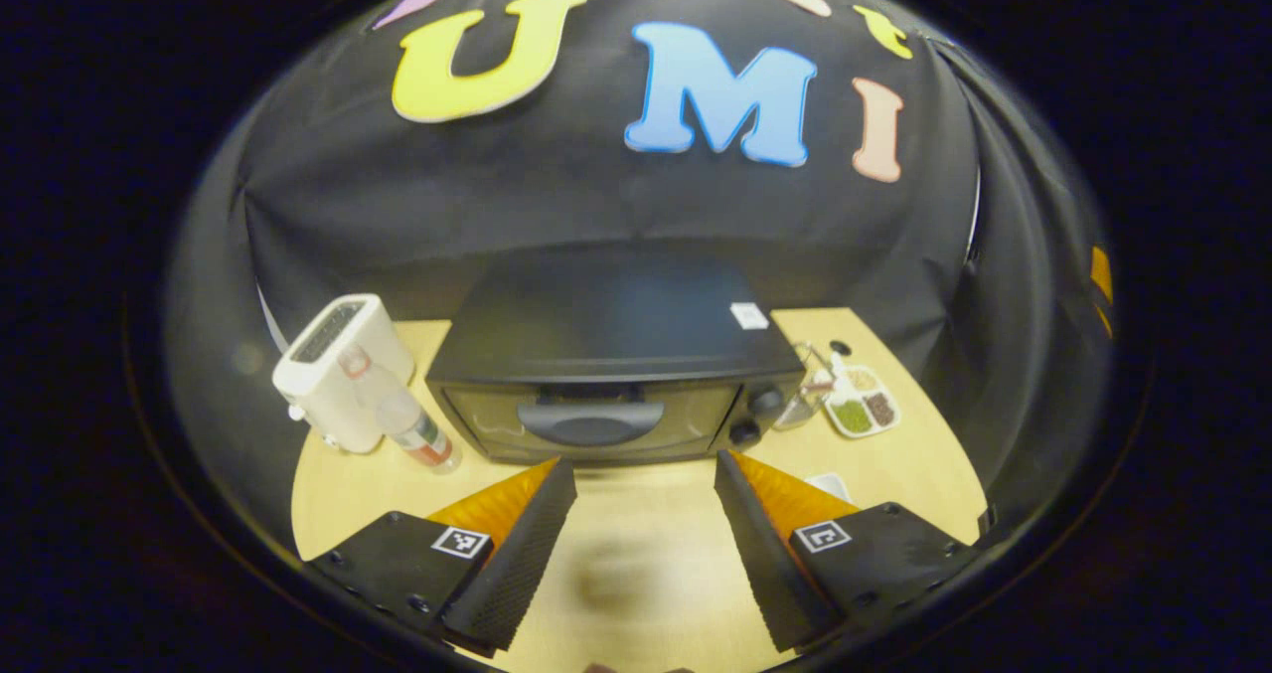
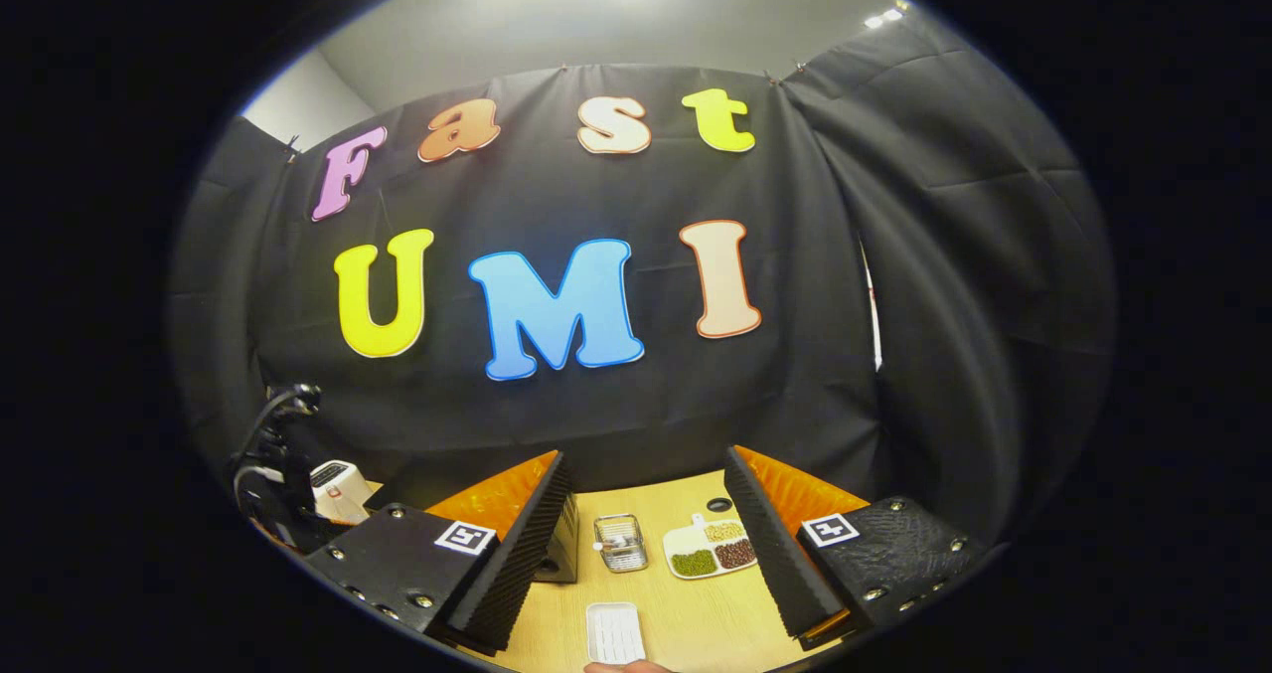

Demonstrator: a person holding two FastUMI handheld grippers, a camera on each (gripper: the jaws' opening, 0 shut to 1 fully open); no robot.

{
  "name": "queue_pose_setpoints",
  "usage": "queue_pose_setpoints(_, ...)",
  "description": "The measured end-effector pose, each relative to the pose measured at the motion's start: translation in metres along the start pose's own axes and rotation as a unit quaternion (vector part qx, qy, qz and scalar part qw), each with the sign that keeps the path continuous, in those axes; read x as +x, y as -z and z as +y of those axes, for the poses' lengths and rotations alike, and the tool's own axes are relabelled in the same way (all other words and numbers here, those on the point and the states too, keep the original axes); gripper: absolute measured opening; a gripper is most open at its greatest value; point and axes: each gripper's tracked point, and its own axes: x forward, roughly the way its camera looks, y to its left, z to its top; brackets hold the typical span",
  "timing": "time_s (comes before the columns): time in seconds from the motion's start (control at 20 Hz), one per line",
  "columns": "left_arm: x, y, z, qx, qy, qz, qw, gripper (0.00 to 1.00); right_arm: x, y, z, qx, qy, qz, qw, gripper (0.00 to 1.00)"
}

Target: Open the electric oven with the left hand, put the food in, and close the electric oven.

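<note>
The black electric oven (image 1: 606, 355) stands on the wooden table straight ahead in the left gripper view, its door shut, with a curved handle (image 1: 591, 421) across the glass and two knobs (image 1: 765, 401) on its right. My left gripper (image 1: 646, 464) hovers open just in front of the door, nothing between its fingers. In the right gripper view my right gripper (image 2: 646, 459) is open and empty above the table. A corner of the oven (image 2: 561, 552) peeks past its left finger. A white ridged tray (image 2: 614, 633) lies below it, near the table's front.
A white toaster (image 1: 333, 370) and a small bottle (image 1: 412, 426) stand left of the oven. To its right are a clear wire-framed container (image 2: 620, 542) and a white divided plate of beans (image 2: 714, 547). Black cloth closes in the back and sides.
</note>
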Motion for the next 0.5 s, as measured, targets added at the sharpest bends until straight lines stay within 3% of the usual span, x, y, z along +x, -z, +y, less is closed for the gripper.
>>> queue_pose_setpoints(0.05, -0.017, -0.019, -0.008, -0.001, -0.002, -0.033, 0.999, 0.92, 0.001, -0.004, 0.003, -0.003, -0.011, -0.001, 1.0, 0.96)
queue_pose_setpoints(0.1, -0.034, -0.036, -0.015, -0.003, -0.006, -0.064, 0.998, 0.99, 0.002, -0.008, 0.005, -0.004, -0.022, -0.002, 1.0, 1.0)
queue_pose_setpoints(0.3, -0.109, -0.092, -0.03, 0.007, -0.049, -0.187, 0.981, 0.98, -0.005, -0.026, 0.011, -0.004, -0.059, -0.013, 0.998, 0.96)
queue_pose_setpoints(0.5, -0.163, -0.108, -0.05, -0.002, -0.07, -0.242, 0.968, 0.95, -0.015, -0.041, 0.014, -0.002, -0.085, -0.033, 0.996, 0.96)
